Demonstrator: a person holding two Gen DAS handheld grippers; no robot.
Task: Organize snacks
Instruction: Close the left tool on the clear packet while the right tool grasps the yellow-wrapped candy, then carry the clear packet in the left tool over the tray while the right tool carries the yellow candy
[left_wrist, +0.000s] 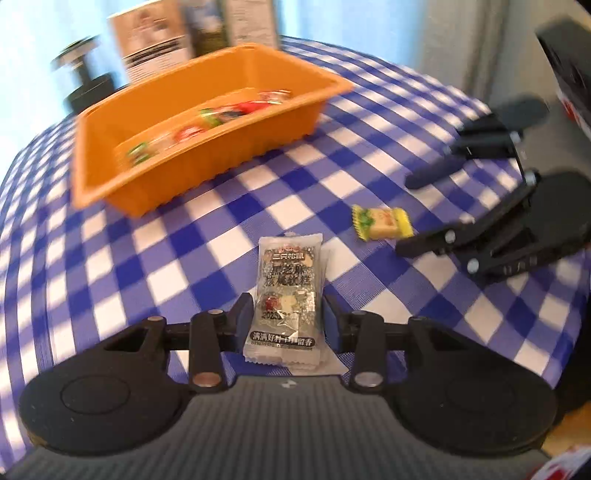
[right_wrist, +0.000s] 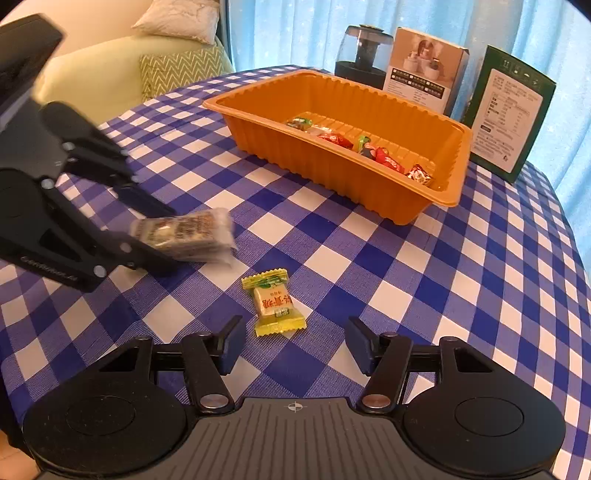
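Left gripper pinches the grey snack pack; right gripper is half open, empty, yellow candy between its jaws. Only right view shows sofa beyond the orange tray.

Black tongs; blue pads; silver screws

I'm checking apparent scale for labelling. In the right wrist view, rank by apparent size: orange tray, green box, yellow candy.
1. orange tray
2. green box
3. yellow candy
The candy lies nearest the camera yet looks smallest, so this order seems safe.
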